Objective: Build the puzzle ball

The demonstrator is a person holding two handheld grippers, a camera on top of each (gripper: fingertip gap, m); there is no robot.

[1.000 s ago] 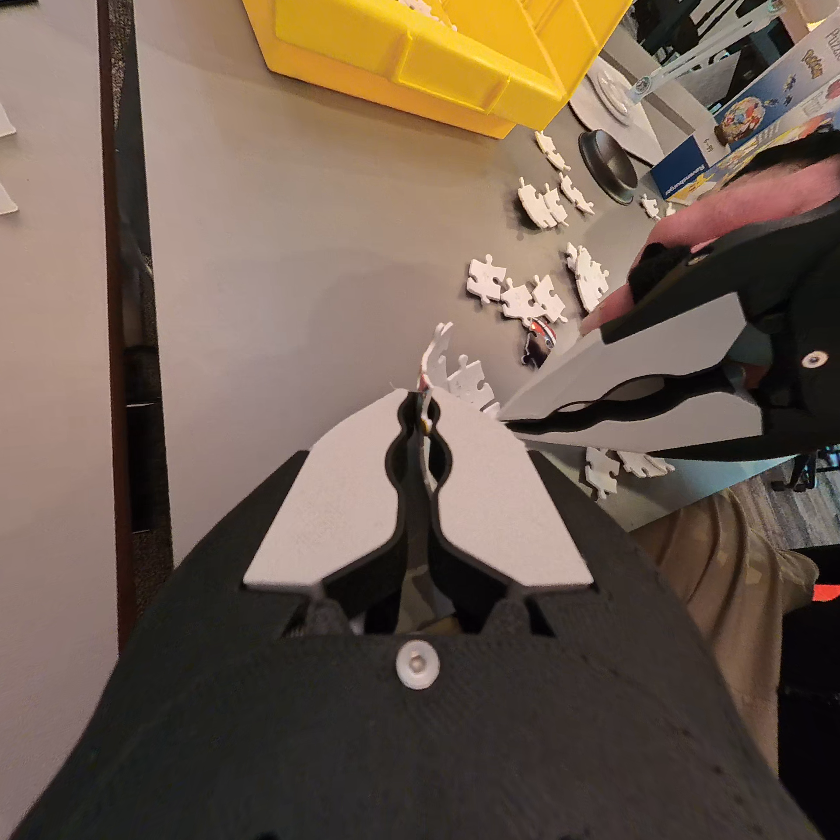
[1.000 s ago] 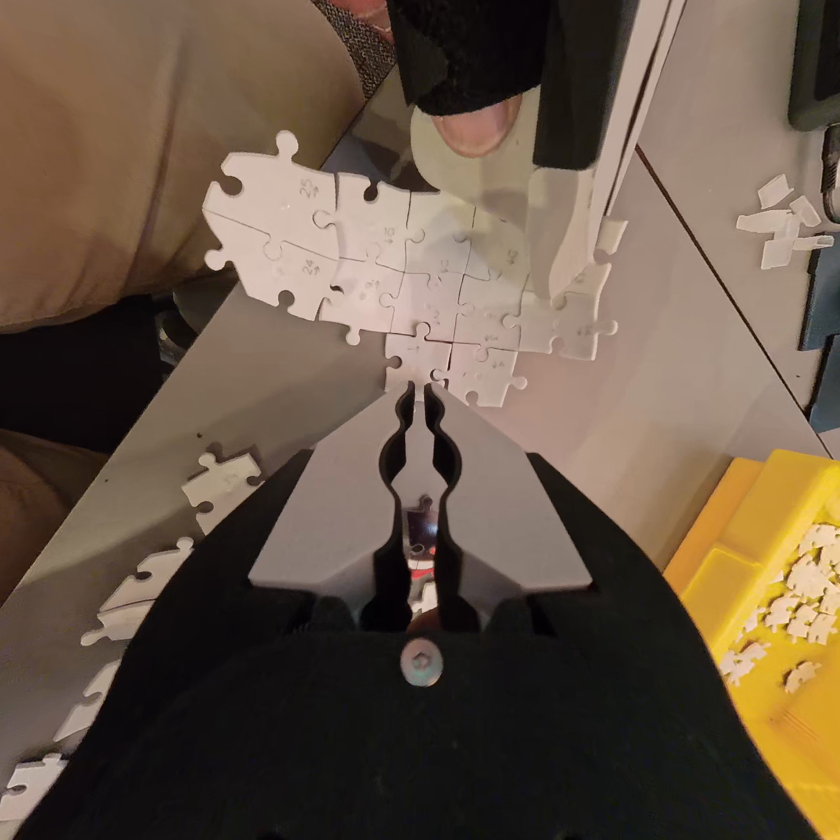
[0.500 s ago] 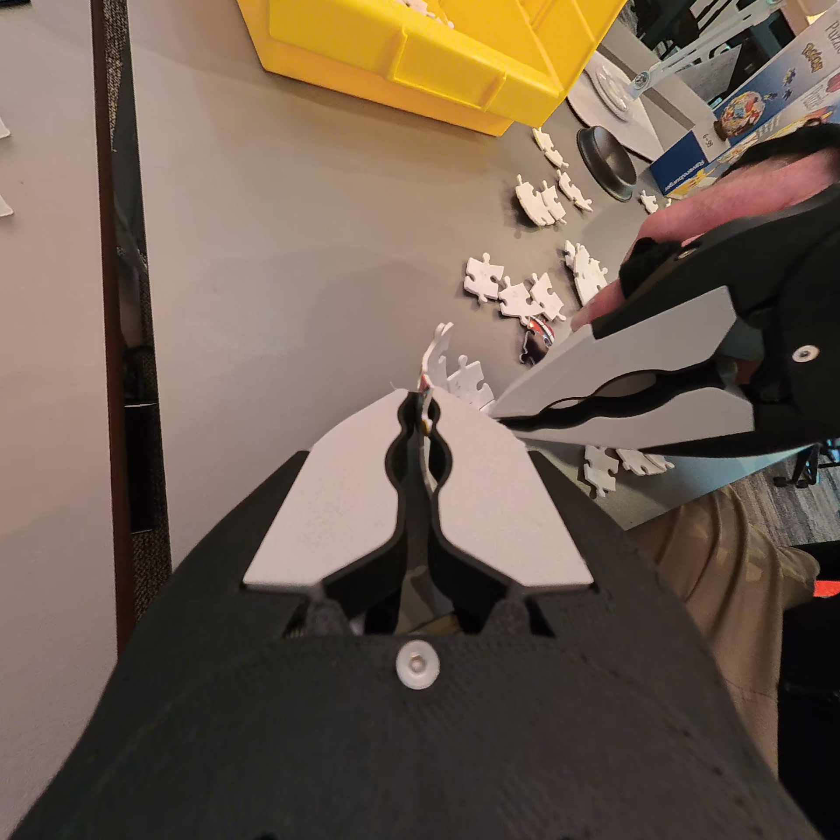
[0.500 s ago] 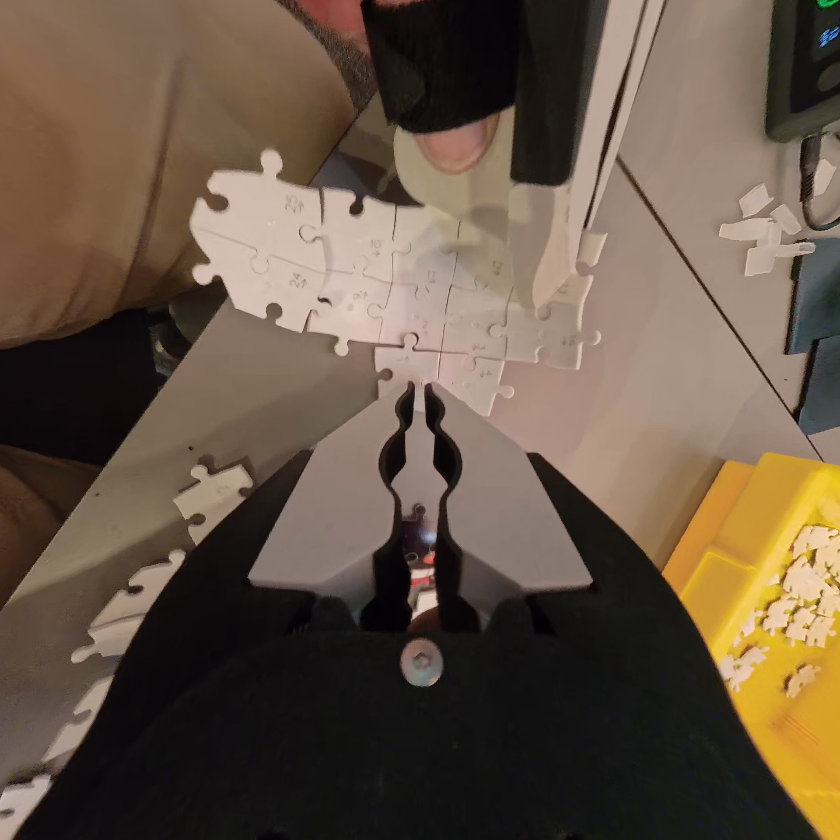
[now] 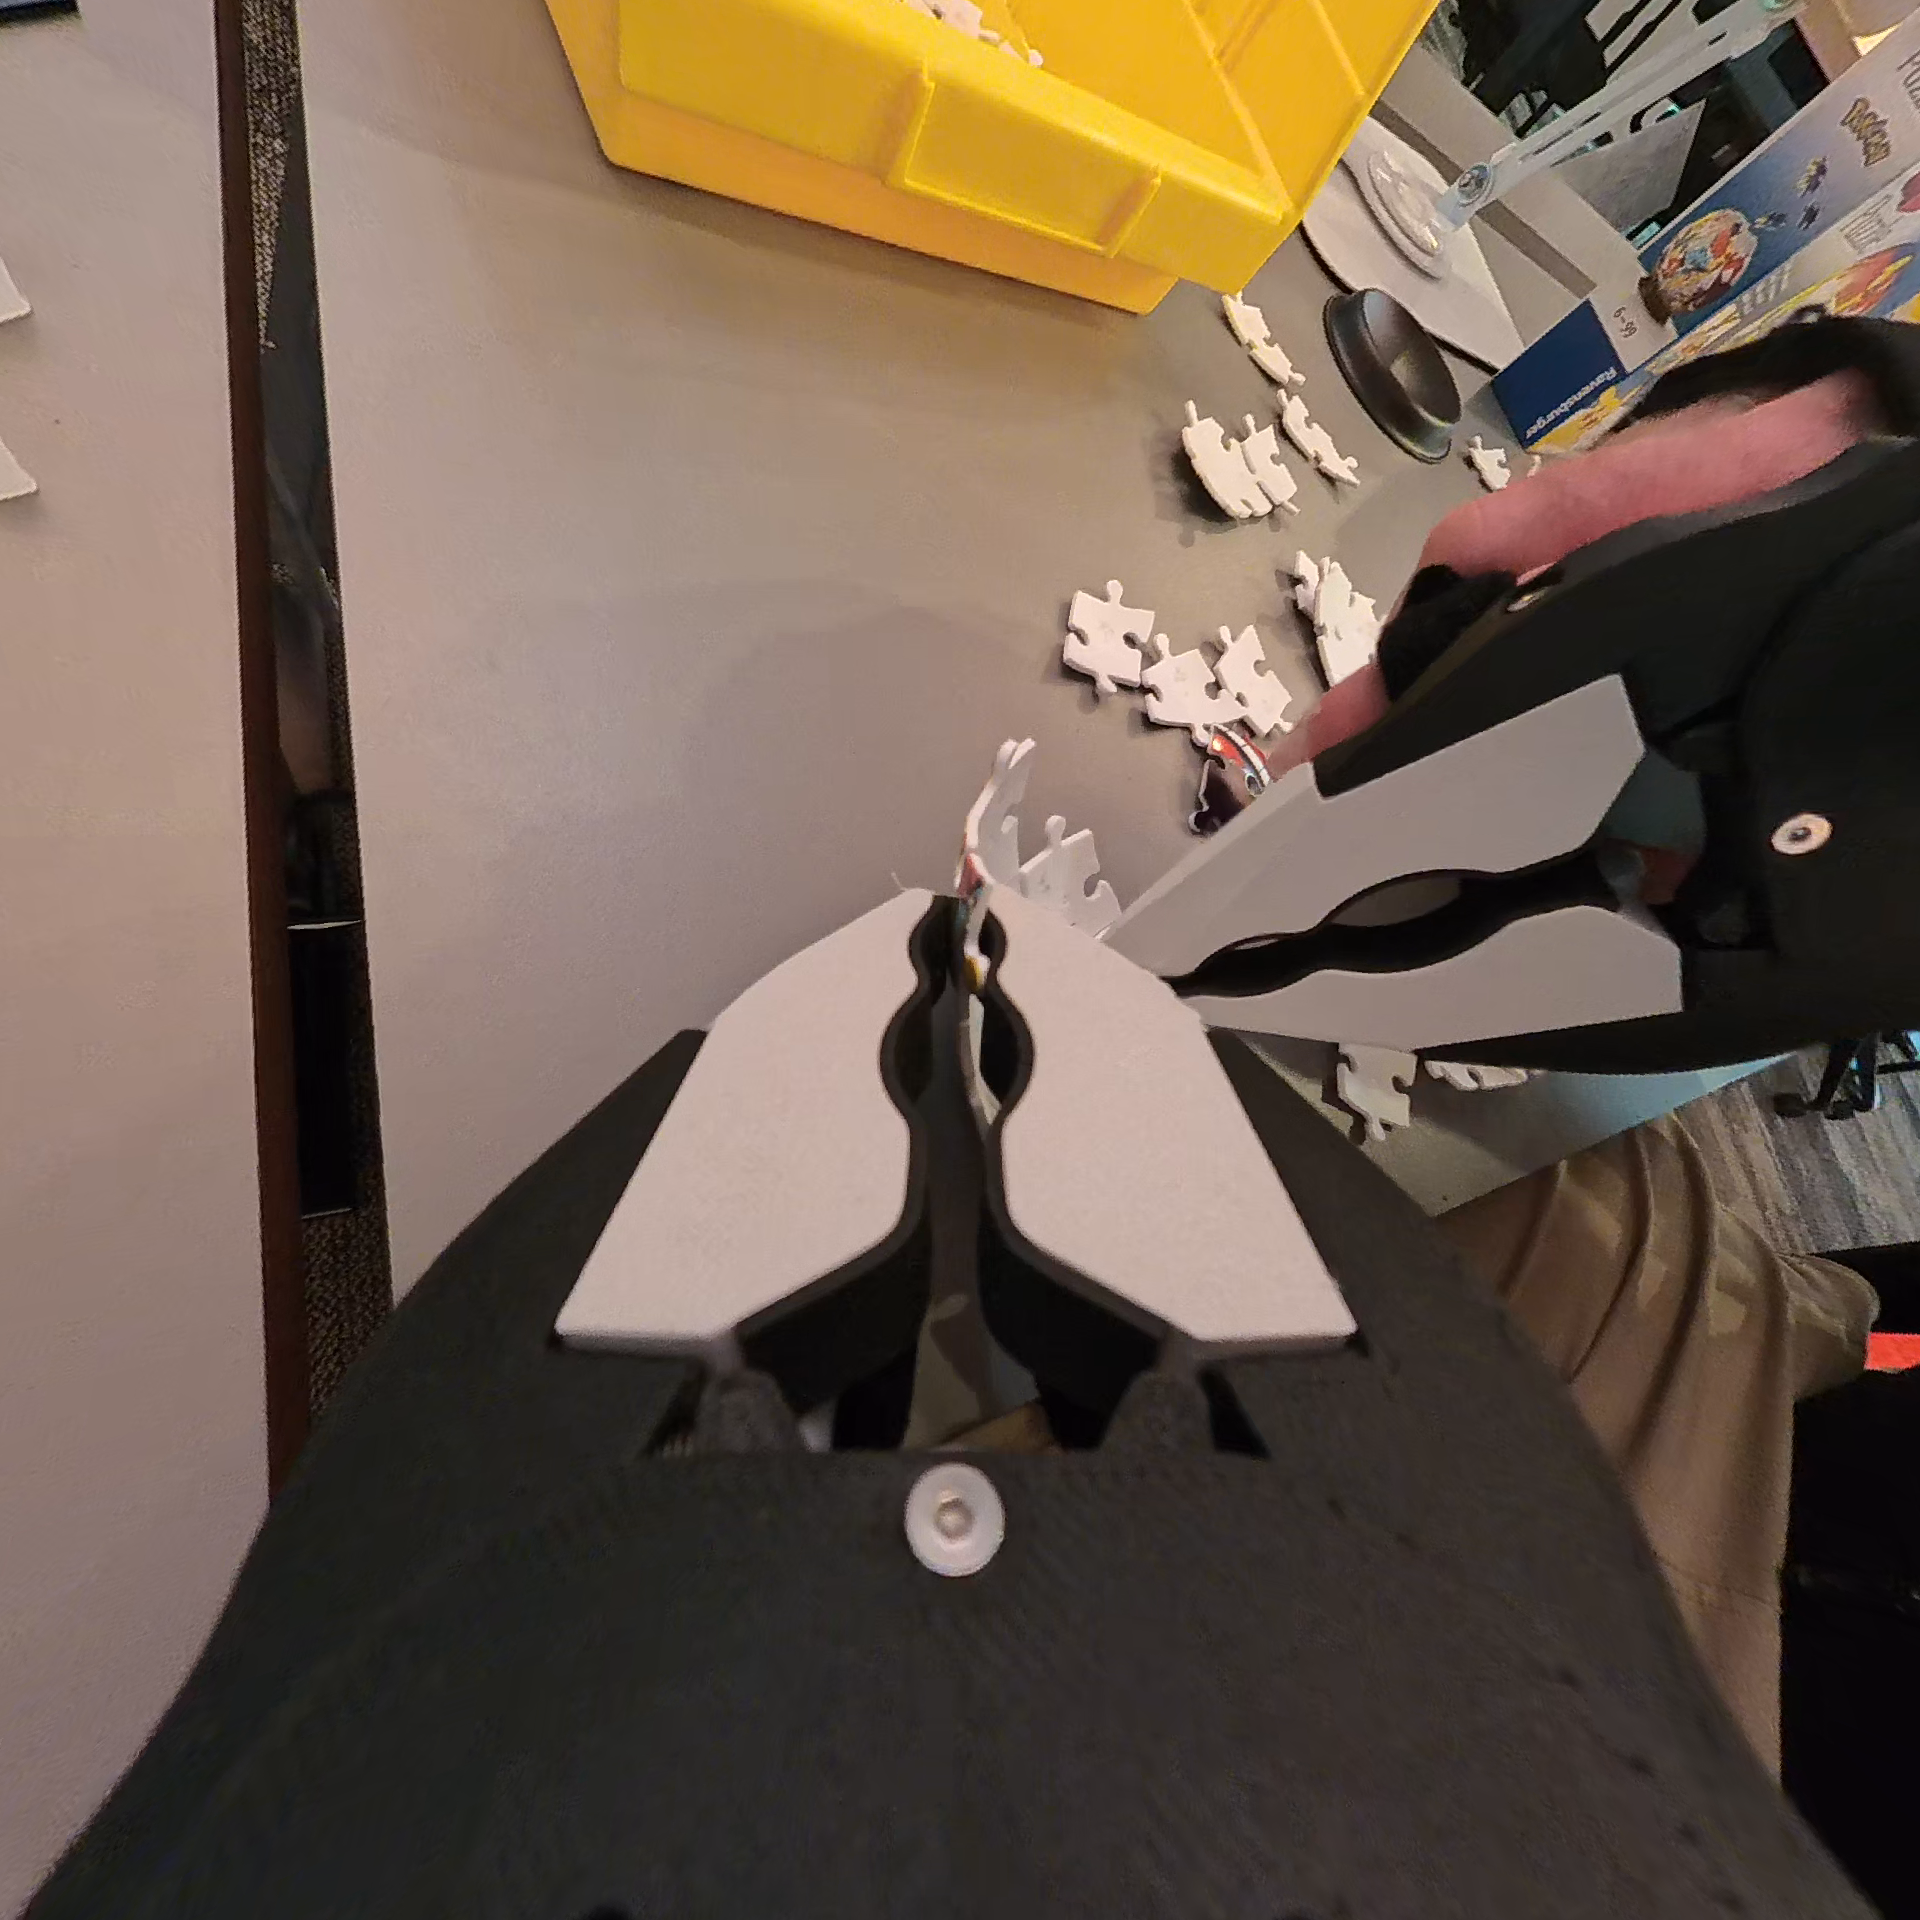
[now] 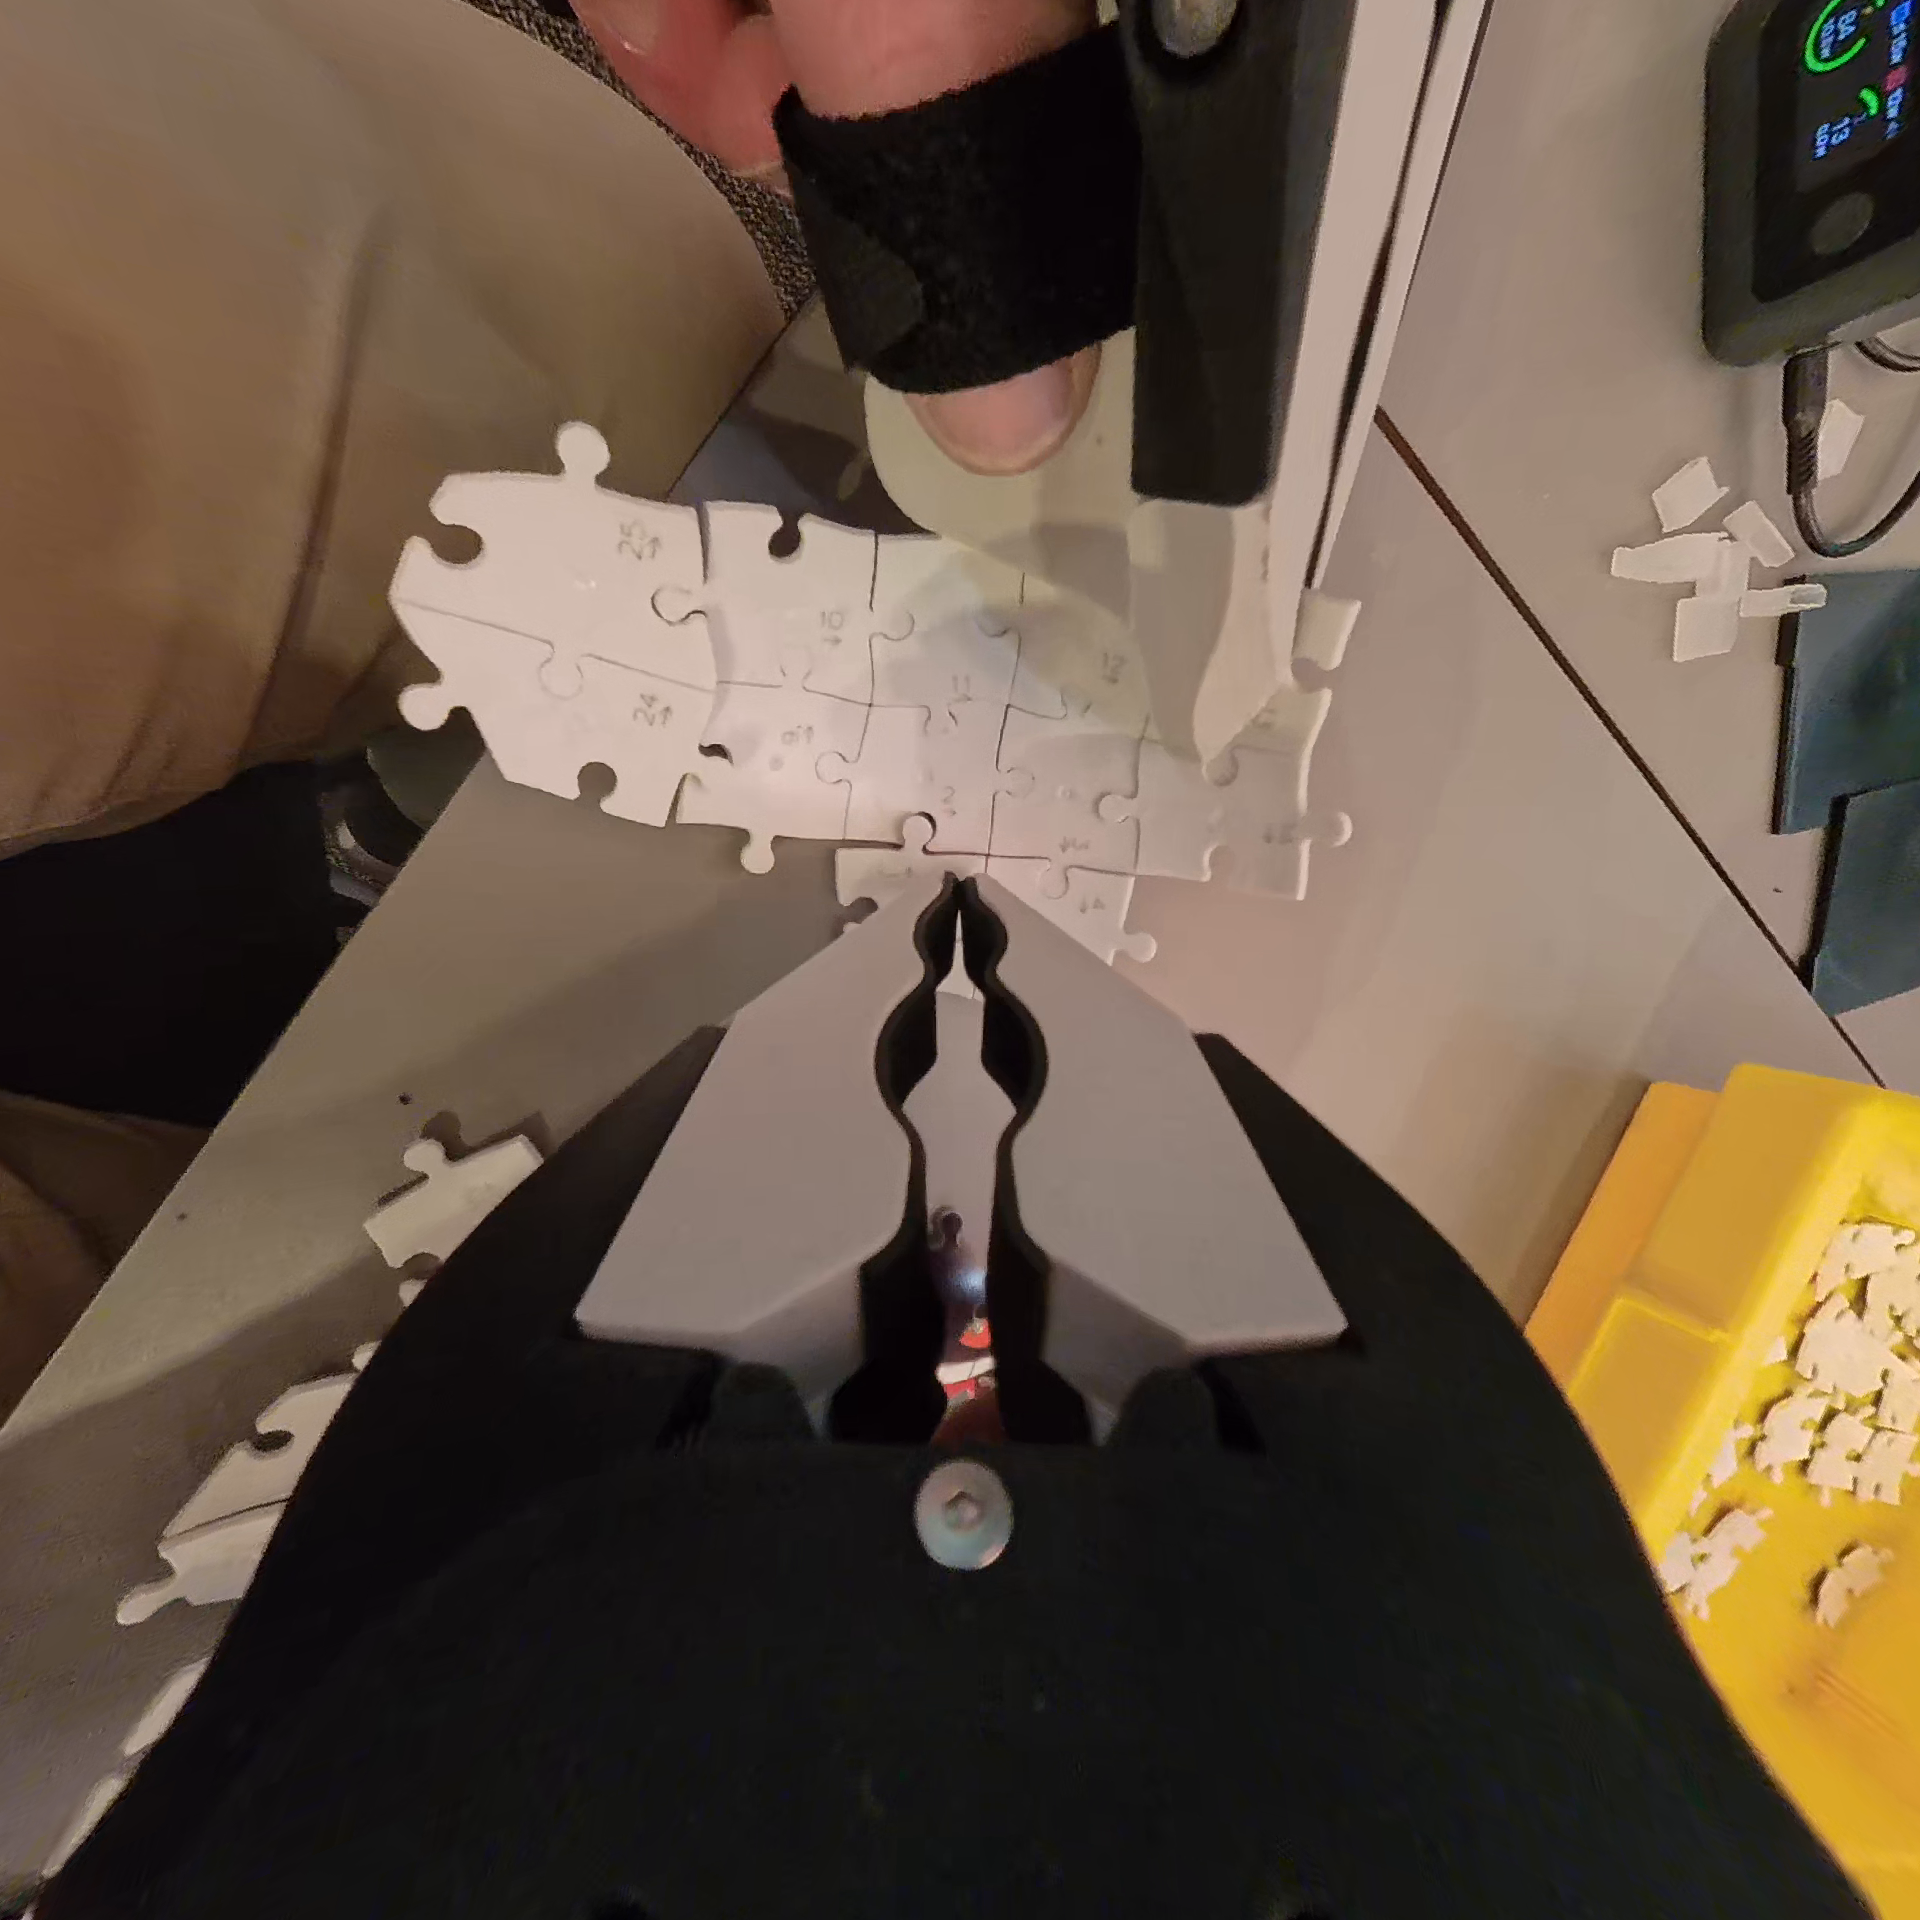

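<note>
A curved white section of joined puzzle pieces (image 6: 831, 707) hangs in the air over the table's edge, blank numbered backs facing the right wrist camera. My left gripper (image 6: 1247, 717) comes down from above and is shut on the section's right side; in the left wrist view (image 5: 971, 914) the section shows edge-on between its fingers. My right gripper (image 6: 958, 888) has its fingertips shut on a piece at the section's lower edge. It also shows in the left wrist view (image 5: 1158, 961), reaching in from the right.
Loose white pieces (image 5: 1174, 675) lie on the grey table (image 5: 623, 623), more near its edge (image 6: 447, 1195). A yellow bin (image 5: 935, 156) with pieces stands beyond. A black ring stand (image 5: 1392, 374), a puzzle box (image 5: 1714, 260) and a small screen device (image 6: 1818, 156) are nearby. One gripper's finger ends stand about 5 cm off the other's. My left gripper's tips are some 20 cm from the small screen device (image 6: 1818, 156).
The right gripper's fingertips have closed from a narrow gap onto the section's lower edge. The section has shifted a little in the right wrist view. The left gripper keeps its hold.
</note>
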